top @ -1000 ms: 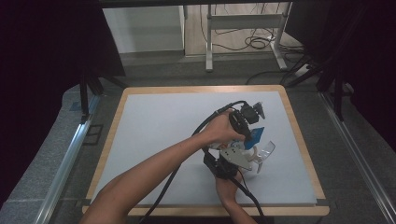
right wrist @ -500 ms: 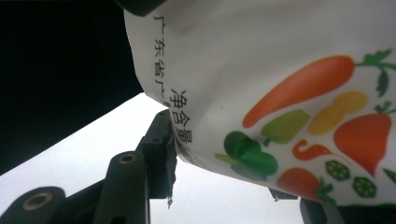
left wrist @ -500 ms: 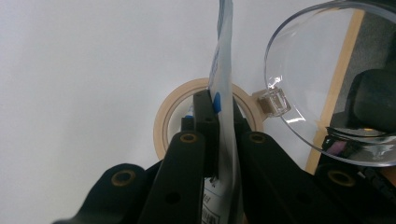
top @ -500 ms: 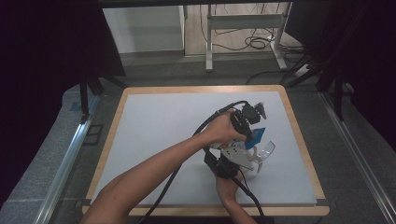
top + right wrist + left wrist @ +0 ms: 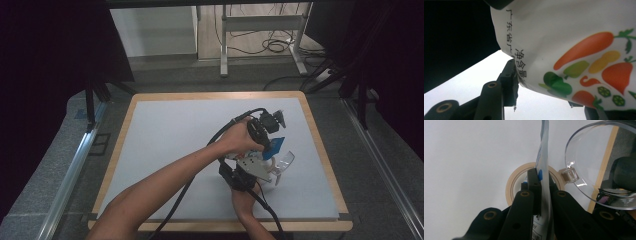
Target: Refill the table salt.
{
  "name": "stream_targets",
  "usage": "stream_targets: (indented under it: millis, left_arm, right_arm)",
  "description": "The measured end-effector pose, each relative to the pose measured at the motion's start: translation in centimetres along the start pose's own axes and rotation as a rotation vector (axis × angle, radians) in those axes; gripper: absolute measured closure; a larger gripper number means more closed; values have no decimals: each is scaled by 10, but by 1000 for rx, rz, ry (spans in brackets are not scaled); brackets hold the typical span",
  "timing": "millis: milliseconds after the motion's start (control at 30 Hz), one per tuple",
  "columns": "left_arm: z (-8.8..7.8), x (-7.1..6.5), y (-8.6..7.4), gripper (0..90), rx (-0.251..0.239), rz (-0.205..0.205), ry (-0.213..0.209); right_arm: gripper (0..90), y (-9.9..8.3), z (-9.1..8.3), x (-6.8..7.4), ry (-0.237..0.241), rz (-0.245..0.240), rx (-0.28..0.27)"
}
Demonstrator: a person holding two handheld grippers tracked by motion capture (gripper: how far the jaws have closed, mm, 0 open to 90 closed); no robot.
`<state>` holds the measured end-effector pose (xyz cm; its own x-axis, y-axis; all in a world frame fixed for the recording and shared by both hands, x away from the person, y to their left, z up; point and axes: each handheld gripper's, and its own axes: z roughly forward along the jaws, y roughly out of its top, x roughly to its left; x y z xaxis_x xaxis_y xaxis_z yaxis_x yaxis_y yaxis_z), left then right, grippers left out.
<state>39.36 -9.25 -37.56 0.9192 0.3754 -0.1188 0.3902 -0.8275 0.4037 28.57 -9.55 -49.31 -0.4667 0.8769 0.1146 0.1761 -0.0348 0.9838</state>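
Pinching the packet (image 5: 545, 157) near the table's right edge (image 5: 320, 145), both tools (image 5: 543, 176) (image 5: 544, 82) leave open room leftward.

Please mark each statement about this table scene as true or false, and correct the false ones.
1. The left hand-held gripper is shut on a thin packet. True.
2. A roll of tape lies flat on the white table. True.
3. The clear lid is opaque red. False: it is transparent.
4. The packet carries pictures of fish. False: it shows carrots and other vegetables.
5. The right hand-held gripper holds the packet at its printed edge. True.
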Motion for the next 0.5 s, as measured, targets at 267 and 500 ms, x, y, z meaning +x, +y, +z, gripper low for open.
stream_targets:
  millis: [267, 500]
  left_arm:
    - [-1, 0, 0, 900, 1, -2, -2]
    - [-1, 1, 0, 900, 12, 10, 2]
  right_arm:
    - [525, 1, 0, 0, 1, -4, -3]
    - [525, 0, 0, 0, 2, -5, 0]
